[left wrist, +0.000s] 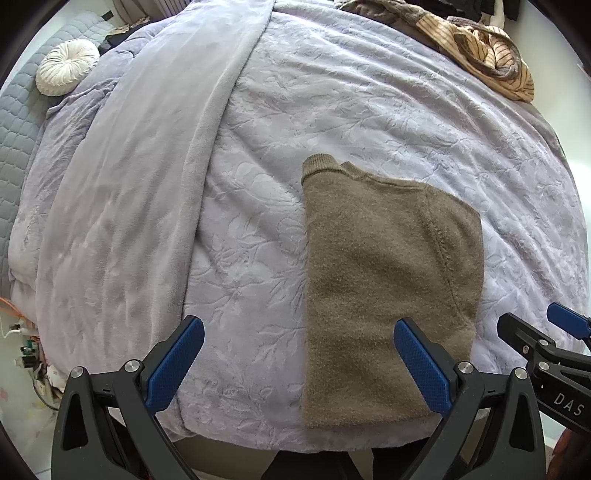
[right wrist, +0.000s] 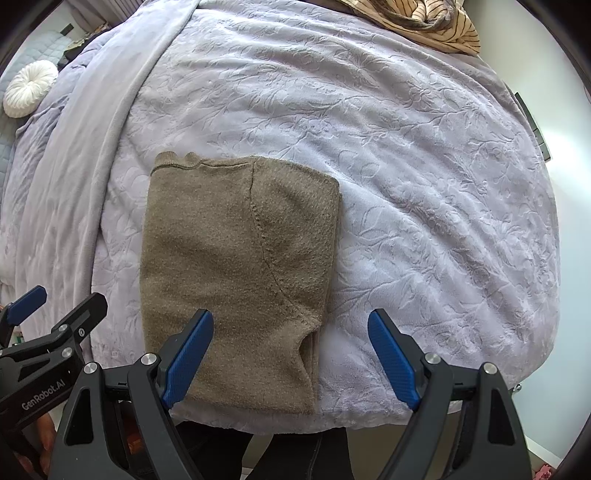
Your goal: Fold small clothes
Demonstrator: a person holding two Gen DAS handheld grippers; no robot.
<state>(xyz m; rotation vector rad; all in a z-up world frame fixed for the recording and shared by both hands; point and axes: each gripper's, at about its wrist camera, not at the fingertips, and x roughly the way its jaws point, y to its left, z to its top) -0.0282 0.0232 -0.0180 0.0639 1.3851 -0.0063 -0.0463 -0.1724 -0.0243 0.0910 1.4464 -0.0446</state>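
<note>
A pale lilac plush blanket embossed with leaves covers the bed and fills everything ahead of both hand-held grippers, with a smoother lilac fleece throw running as a long band over it, off to the left of the left hand-held gripper. On the blanket lies the brown knitted sweater, folded into a tall rectangle, its ribbed collar at the far end and its near edge close to the bed's front edge; it sits just ahead of both tools, under the right finger of the left one and under the left finger of the right hand-held gripper. Both hold their blue-padded fingers wide apart, gripping nothing, hovering side by side above the sweater's near end. Far ahead and to the right a crumpled tan striped garment lies at the blanket's far edge. Far to the left, beyond the throw, rests a round white pleated cushion
</note>
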